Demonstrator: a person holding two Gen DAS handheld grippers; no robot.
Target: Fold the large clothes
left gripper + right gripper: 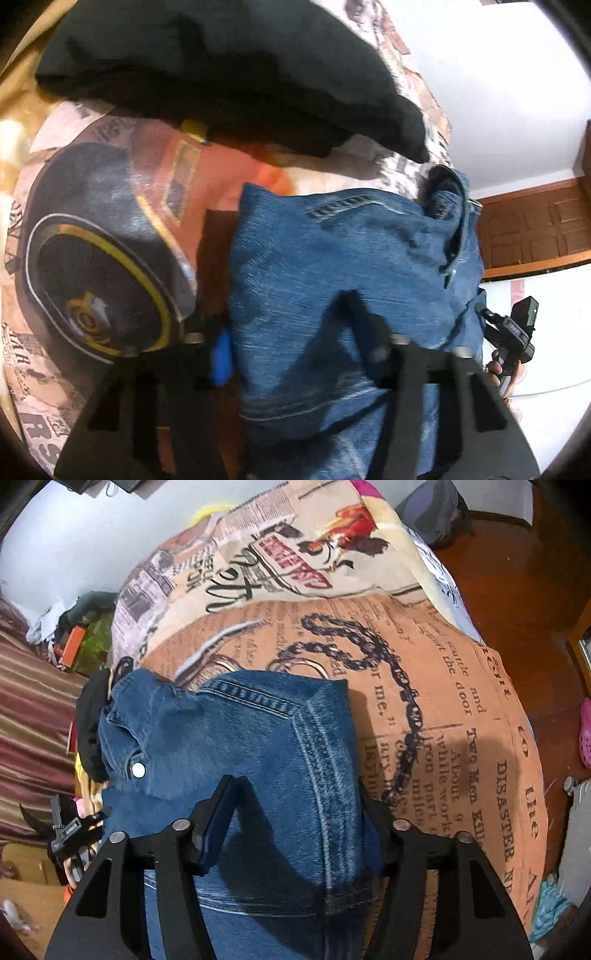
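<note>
The folded blue jeans (343, 280) lie on a bed under a printed bedspread (110, 206), filling the lower middle of both views. In the left wrist view the denim's left edge runs straight down the frame, with a strip of bedspread showing a wheel print beside it; the waistband (458, 221) bunches at the upper right, close to the bed's edge. A black garment (221, 70) lies across the top of the frame, near the jeans but apart from them, with bare bedspread between.

The left tongs (291, 332) straddle the denim's left edge: the blue pad (221, 354) sits just outside it and the other finger (365, 325) lies on top of the cloth. The jaws stand half-wide; whether they pinch the fabric I cannot tell.

The right wrist view alone shows a metal button (139, 770) at the left and a stitched seam (325, 786) running down the denim. The right tongs (295, 812) are part-open around the fold: one finger (218, 812) rests on the cloth, the other sits at its right edge. A grip cannot be made out. Open orange bedspread (461, 738) spreads to the right, ending at a wooden floor (517, 572). Each view catches the other tool at its margin, gripped by a hand (498, 369).
</note>
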